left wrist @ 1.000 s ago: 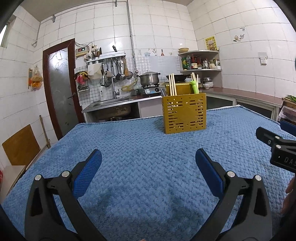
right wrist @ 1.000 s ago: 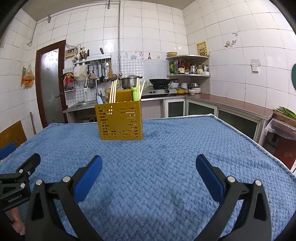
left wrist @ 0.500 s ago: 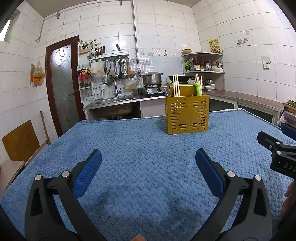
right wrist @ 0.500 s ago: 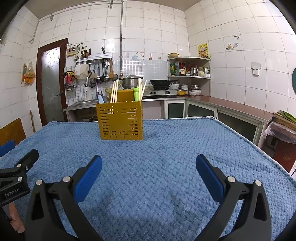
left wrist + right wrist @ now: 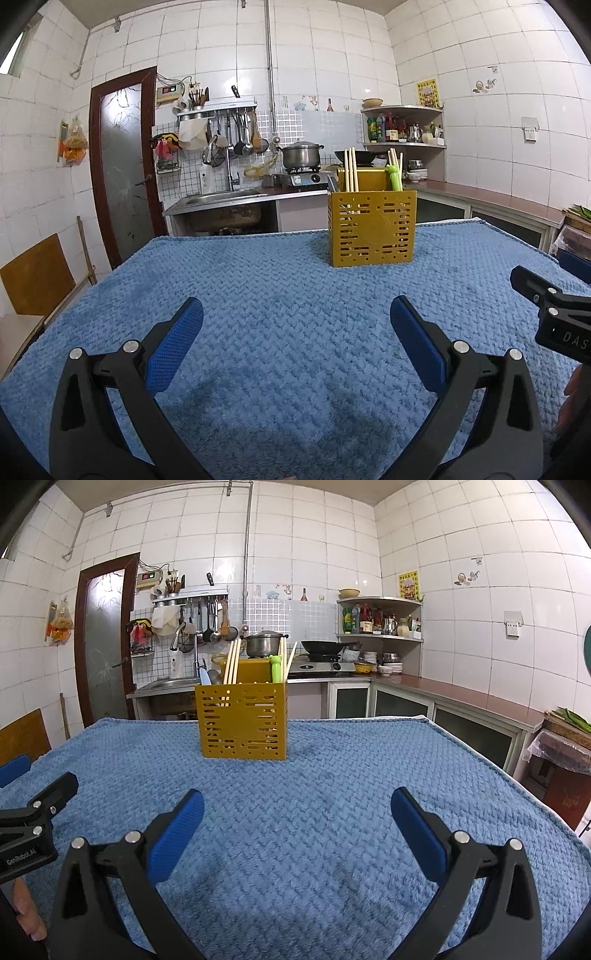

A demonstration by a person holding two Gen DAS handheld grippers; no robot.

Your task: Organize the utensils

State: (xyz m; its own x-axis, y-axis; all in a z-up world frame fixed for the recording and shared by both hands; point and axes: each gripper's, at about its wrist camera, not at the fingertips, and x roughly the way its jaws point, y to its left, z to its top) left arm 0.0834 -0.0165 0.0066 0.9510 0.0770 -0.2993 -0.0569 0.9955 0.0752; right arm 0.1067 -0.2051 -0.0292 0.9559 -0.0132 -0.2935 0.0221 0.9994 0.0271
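Observation:
A yellow slotted utensil holder point(image 5: 372, 229) stands upright on the blue textured cloth point(image 5: 280, 295), toward the far side; it also shows in the right wrist view point(image 5: 242, 720). Wooden chopsticks point(image 5: 351, 170) and a green utensil point(image 5: 393, 177) stick out of it; a pale blue utensil point(image 5: 205, 676) shows at its left. My left gripper point(image 5: 295, 339) is open and empty, low over the cloth well short of the holder. My right gripper point(image 5: 295, 827) is open and empty, beside the left one.
The right gripper's body point(image 5: 554, 314) shows at the left view's right edge, the left gripper's body point(image 5: 33, 819) at the right view's left edge. Behind the table are a sink counter point(image 5: 221, 199), a stove with a pot point(image 5: 301, 157) and a brown door point(image 5: 122, 162).
Both views have tilted up slightly and the holder sits a little lower and closer to centre in frame. Both grippers stay open and empty.

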